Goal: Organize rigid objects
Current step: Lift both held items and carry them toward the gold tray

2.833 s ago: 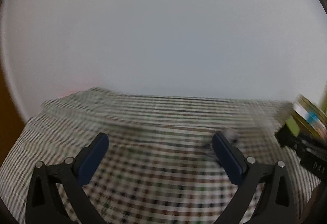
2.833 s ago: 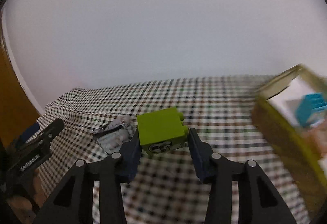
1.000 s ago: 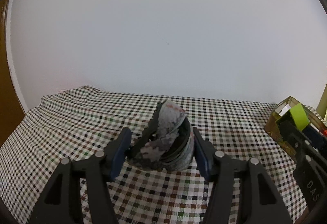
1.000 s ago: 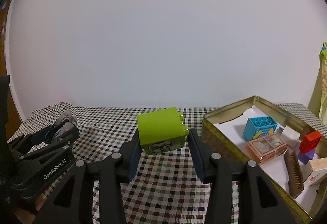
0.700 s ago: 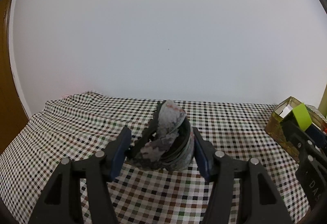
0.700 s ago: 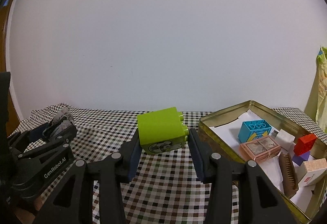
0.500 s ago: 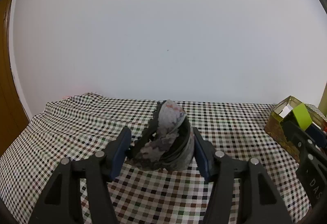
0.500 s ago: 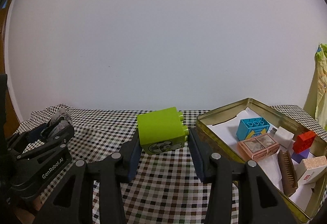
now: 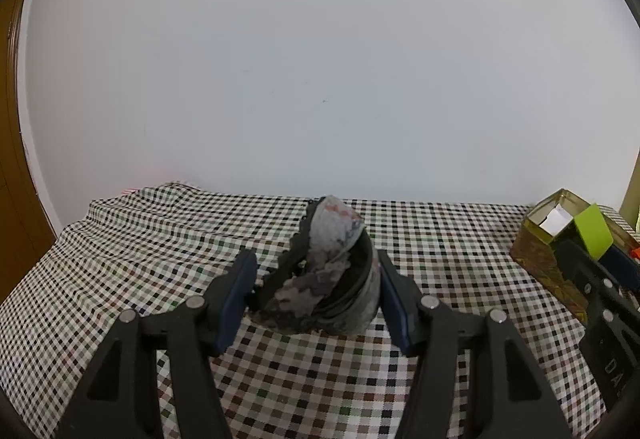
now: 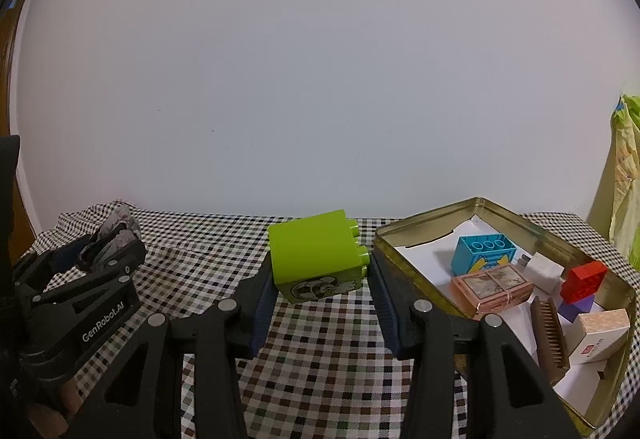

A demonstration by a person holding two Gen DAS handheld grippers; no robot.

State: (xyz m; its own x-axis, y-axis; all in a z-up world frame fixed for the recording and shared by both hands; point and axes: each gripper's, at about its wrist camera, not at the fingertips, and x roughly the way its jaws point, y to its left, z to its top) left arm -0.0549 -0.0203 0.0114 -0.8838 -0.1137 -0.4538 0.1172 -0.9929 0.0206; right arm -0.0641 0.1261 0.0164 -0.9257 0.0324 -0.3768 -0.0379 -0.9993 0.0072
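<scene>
A gold-coloured rectangular tin (image 10: pixel 416 271) sits open on the checkered cloth (image 10: pixel 320 351) covering the surface, lined with white paper. Inside it lie a turquoise toy brick (image 10: pixel 482 253) with round holes on top, a pink flat packet (image 10: pixel 494 289) tied with a thin band, a small white block (image 10: pixel 544 271), a red studded brick (image 10: pixel 582 281) resting on a purple piece (image 10: pixel 578 307), a brown comb-like piece (image 10: pixel 550 337) with fine teeth, and a pale wooden block (image 10: pixel 598 333) with a small red mark on its white face – too small to read. The right tool (image 10: pixel 322 289) pinches a lime-green toy brick (image 10: pixel 316 255) just left of the tin's near corner; the brick is tipped so its 2 visible studs point toward the tin, and a black-and-white printed picture shows on its lower face. The left tool (image 9: pixel 312 289) is closed on a grey mottled rock-like object (image 9: pixel 326 271) with dark jagged edges, both pads against its sides, held above the cloth well left of the tin. In the right wrist view the left tool's body carries the white lettering "GenRobot.AI" – in the left wrist view only "DA" can be made out on the right tool's side.
</scene>
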